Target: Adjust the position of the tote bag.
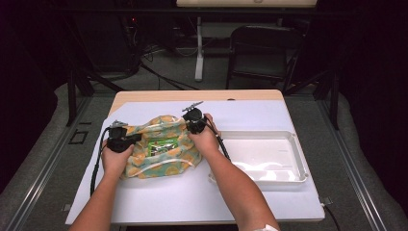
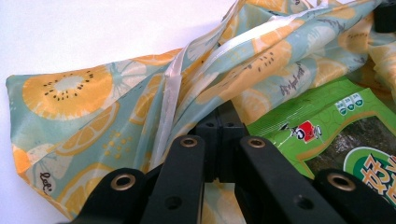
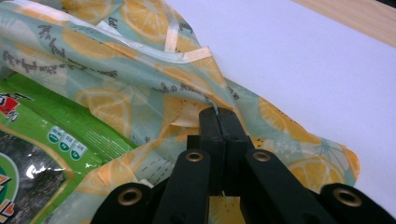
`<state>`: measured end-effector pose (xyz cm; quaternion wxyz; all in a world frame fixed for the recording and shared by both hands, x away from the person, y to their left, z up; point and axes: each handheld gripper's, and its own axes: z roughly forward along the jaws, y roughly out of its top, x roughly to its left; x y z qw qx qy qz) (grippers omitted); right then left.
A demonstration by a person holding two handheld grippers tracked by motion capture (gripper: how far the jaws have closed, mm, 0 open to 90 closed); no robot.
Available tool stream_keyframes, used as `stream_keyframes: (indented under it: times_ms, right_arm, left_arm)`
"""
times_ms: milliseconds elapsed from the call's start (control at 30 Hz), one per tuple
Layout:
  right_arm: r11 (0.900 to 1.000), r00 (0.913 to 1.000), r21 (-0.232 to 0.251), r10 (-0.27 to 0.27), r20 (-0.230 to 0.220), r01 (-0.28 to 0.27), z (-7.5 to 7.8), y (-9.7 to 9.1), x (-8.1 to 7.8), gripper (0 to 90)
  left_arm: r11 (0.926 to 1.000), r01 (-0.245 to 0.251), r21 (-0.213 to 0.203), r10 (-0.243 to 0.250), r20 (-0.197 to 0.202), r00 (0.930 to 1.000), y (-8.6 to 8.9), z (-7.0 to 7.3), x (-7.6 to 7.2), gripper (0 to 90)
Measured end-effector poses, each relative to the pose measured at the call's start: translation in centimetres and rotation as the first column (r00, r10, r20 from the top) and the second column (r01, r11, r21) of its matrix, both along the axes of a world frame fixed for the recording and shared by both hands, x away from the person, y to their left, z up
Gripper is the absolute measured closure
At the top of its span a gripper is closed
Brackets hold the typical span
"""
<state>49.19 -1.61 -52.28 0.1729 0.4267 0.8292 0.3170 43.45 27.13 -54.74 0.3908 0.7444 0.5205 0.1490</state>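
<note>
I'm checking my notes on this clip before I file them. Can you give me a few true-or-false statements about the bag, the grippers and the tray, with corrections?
1. Both grippers are pinching the fabric of the citrus-print bag. True: the left gripper and the right gripper each have their jaws closed on its fabric.
2. A green snack packet lies in the bag's opening. True.
3. The white tray holds the green packet. False: nothing can be seen in the tray; the packet is in the bag.
4. The tray sits to the left of the bag in the high view. False: it sits to the right.
5. The bag hangs in the air above the table. False: it rests on the white table surface.
</note>
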Motion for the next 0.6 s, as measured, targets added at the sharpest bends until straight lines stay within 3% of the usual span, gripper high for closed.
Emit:
stream_keyframes:
  times_ms: [167,333,433,600]
  right_arm:
    - [0.9999,0.9997,0.007,-0.013,-0.021,0.013,-0.2,0.0,0.1,89.2]
    - [0.9988,0.9995,0.048,0.006,-0.030,-0.005,0.6,-0.1,-0.4,78.0]
    - [0.9969,0.9999,0.078,0.010,0.003,-0.010,1.5,-0.1,-0.9,72.8]
    - [0.9966,0.9966,0.065,0.046,0.069,-0.050,3.3,0.1,-2.3,68.4]
  left_arm:
    - [0.9997,0.008,0.022,-0.008,0.004,1.0000,-0.3,0.0,-0.1,90.0]
    - [0.9996,0.010,0.025,-0.010,0.006,0.9999,-0.4,0.0,-0.1,90.0]
    - [0.9992,0.021,0.033,-0.021,-0.001,0.9998,-0.5,0.1,-0.1,90.0]
    - [0.9994,0.016,0.030,-0.016,0.004,0.9999,-0.4,0.1,-0.1,90.0]
